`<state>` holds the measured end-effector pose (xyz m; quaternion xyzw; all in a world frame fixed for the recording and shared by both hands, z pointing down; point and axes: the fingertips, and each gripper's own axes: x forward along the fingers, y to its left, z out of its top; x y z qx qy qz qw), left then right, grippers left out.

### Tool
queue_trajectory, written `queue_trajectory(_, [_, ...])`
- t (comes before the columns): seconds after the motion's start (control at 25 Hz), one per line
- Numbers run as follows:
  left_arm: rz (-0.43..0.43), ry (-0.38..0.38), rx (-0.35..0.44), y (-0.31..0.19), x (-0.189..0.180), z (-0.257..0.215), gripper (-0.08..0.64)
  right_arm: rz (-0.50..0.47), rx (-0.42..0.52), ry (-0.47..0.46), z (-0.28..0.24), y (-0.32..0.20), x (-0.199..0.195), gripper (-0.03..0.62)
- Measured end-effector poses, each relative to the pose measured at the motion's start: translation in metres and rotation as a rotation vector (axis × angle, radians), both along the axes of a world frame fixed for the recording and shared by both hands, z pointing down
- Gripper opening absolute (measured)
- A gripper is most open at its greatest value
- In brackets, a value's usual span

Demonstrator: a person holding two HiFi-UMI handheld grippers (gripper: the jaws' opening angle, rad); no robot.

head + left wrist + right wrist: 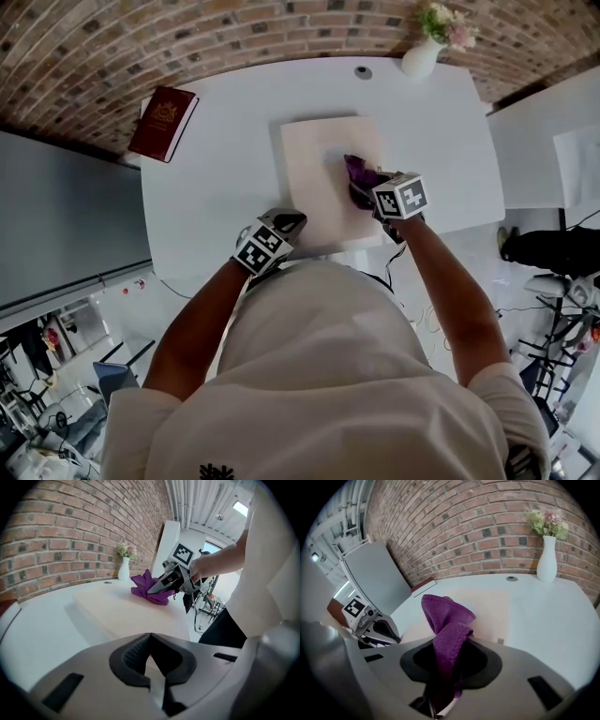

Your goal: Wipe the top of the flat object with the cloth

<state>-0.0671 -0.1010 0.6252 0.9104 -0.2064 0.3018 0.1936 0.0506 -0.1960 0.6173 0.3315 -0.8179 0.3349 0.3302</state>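
Cloth (357,172) in right claw (364,193) seemingly touches board (314,183); white table (216,187), brick wall (487,531).

No words or numbers are legible. The book (163,123), left of the board (319,159), carries only a gold emblem.

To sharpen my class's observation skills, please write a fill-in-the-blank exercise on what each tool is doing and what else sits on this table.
The right tool is shut on a ____ cloth lying on the pale board.
The left tool is shut and holds ____.
The flower vase is ____ in colour.
Missing words: purple; nothing; white.
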Motion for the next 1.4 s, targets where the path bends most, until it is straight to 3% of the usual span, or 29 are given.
queue_trajectory(0.28, [0.009, -0.003, -0.004, -0.001, 0.002, -0.001, 0.025, 0.066, 0.015, 0.078, -0.001, -0.018, 0.053, 0.138])
queue_trajectory(0.44, [0.011, -0.003, -0.006, -0.001, 0.003, -0.001, 0.025, 0.080, 0.018, 0.095, -0.006, -0.022, 0.057, 0.137])
queue_trajectory(0.56, [0.010, -0.003, -0.003, -0.001, 0.002, -0.001, 0.025, 0.042, 0.032, 0.057, -0.016, -0.023, 0.030, 0.138])
queue_trajectory(0.88, [0.001, 0.002, -0.010, -0.002, 0.002, -0.002, 0.025, -0.113, 0.024, -0.072, -0.027, -0.017, -0.090, 0.138])
queue_trajectory(1.08, [0.000, -0.004, -0.010, -0.003, 0.002, -0.002, 0.025, -0.218, 0.002, -0.082, -0.019, -0.007, -0.148, 0.138])
queue_trajectory(1.2, [-0.005, -0.006, -0.007, -0.003, 0.001, -0.001, 0.025, -0.255, -0.004, -0.064, -0.010, -0.004, -0.158, 0.138])
queue_trajectory(1.4, [-0.016, -0.001, -0.008, -0.004, -0.001, -0.001, 0.025, -0.228, -0.004, -0.050, -0.007, -0.013, -0.139, 0.138])
